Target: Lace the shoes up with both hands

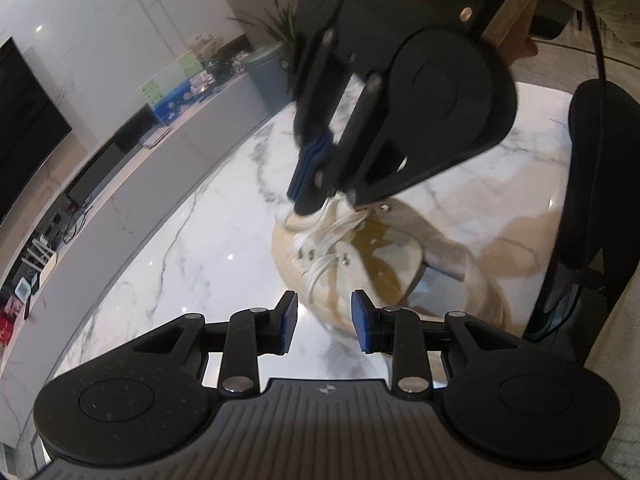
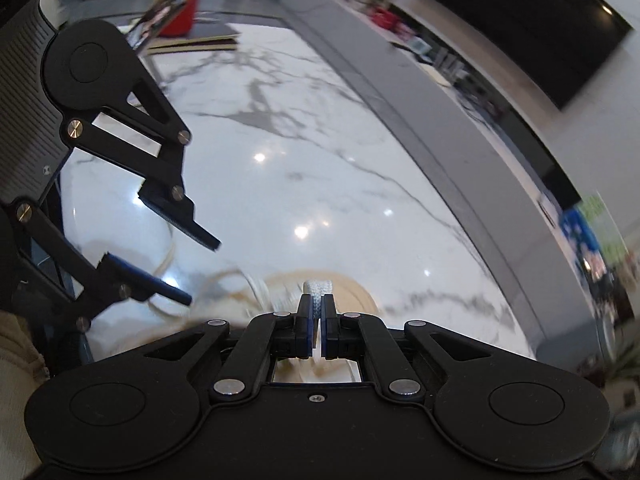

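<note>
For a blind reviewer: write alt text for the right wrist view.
The right gripper is shut on a flat white woven shoelace above a blurred beige shoe. The left gripper hangs open at left, over a glossy white marble table.

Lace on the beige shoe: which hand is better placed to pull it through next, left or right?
Right. The right gripper is already shut on the white lace above the shoe. The left gripper hangs open beside the shoe with nothing between its fingers.
</note>
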Motion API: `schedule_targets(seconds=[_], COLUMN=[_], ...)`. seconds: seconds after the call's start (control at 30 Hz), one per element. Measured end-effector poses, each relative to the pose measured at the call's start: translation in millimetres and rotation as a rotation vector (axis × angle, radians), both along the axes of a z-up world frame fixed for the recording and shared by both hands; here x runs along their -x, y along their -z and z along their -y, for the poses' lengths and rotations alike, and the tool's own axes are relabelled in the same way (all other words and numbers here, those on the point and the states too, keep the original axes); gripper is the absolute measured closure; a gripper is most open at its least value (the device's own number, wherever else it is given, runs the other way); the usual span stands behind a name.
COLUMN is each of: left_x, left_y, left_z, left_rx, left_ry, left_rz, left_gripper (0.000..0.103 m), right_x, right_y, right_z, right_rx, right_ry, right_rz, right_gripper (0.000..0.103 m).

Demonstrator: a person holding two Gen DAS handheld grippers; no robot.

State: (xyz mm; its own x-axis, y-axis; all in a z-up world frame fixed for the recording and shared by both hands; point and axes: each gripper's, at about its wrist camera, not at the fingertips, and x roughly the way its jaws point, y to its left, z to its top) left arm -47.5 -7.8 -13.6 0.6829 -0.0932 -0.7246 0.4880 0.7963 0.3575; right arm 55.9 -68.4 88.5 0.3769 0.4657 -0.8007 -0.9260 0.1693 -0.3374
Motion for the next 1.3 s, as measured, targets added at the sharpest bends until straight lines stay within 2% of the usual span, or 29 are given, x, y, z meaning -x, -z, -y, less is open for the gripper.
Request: schedule_targets(seconds=[0.23, 0.43, 0.7, 1.0, 1.1, 1.3], left_x=[-5.3, -8.2, -6.1, -5.6, -4.0, -3.1], left_y=[5.4, 9.5, 7.0, 9.9, 11.6, 15.1], left_z=[-13.6, -17.8, -18.1, -14.9, -12.5, -16.7], left_rx=[0.032, 0.049, 0.067, 0.108, 0.107, 0.097], left_ry=[-0.029, -0.030, -0.025, 0.012, 0.021, -0.003], left_rz=[-0.017, -0.030, -0.028, -0.040, -0.046, -0.051], left_gripper=[0.075, 0.075, 0.075, 0.075, 0.075, 0.075], right_x=[-5.3, -11.7, -21.4, -18.4, -12.2, -9.1], right_y=[16.6, 9.2, -3.9, -1.4, 0.1, 10.2], right_z=[-29.4, -33.1, -26.3, -18.0, -18.7, -23.0], right_rx=[0.034, -0.006, -0.031, -0.001, 0.006, 0.059], right_ry=[-0.055, -0.031, 0.022, 0.011, -0.023, -0.054], right_rz=[-0.046, -0.084, -0.053, -0.064, -0.090, -0.076], right_gripper=[0.100, 0.090, 0.086, 0.086, 0.086, 0.086])
